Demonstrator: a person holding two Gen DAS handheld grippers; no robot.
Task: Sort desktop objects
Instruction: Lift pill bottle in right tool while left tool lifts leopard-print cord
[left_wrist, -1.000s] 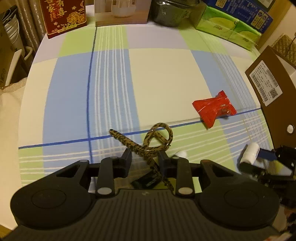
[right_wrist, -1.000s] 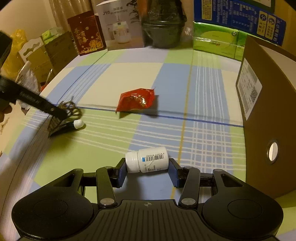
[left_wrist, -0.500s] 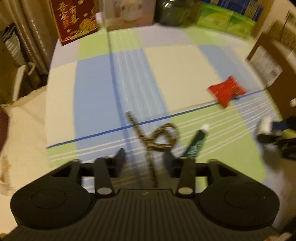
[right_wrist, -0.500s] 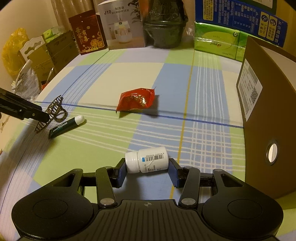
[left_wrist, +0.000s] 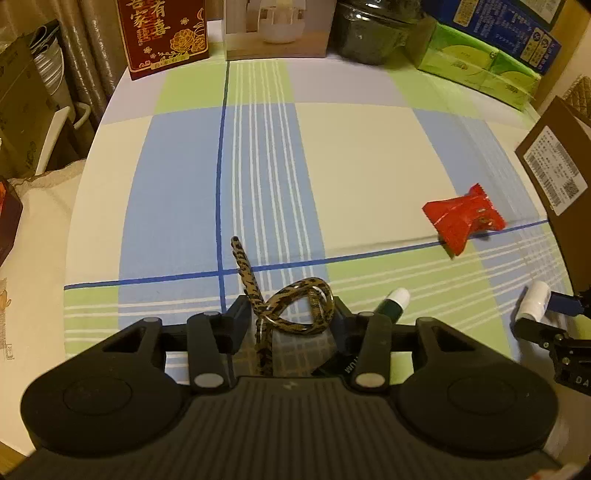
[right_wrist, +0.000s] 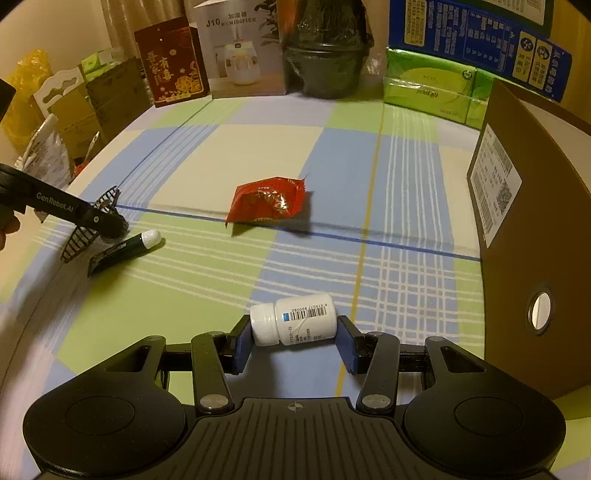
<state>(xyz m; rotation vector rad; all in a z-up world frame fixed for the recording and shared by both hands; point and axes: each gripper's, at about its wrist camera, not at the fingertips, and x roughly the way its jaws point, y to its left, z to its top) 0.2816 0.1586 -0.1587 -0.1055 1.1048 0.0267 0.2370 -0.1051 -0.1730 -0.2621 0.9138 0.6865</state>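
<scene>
Checked table (left_wrist: 369, 155): left gripper (left_wrist: 291, 321) fingers just closing round leopard band (left_wrist: 295, 310) (contact unclear); right gripper (right_wrist: 293, 341) clamps bottle (right_wrist: 295, 325).

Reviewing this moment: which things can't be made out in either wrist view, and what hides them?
- Green tube, left wrist view: lower body hidden behind the left claw.
- Leopard hair clip, right wrist view: middle covered by that claw's finger.
- Brown box: cut off by the right edge.
- White bottle label: too small to read.
</scene>
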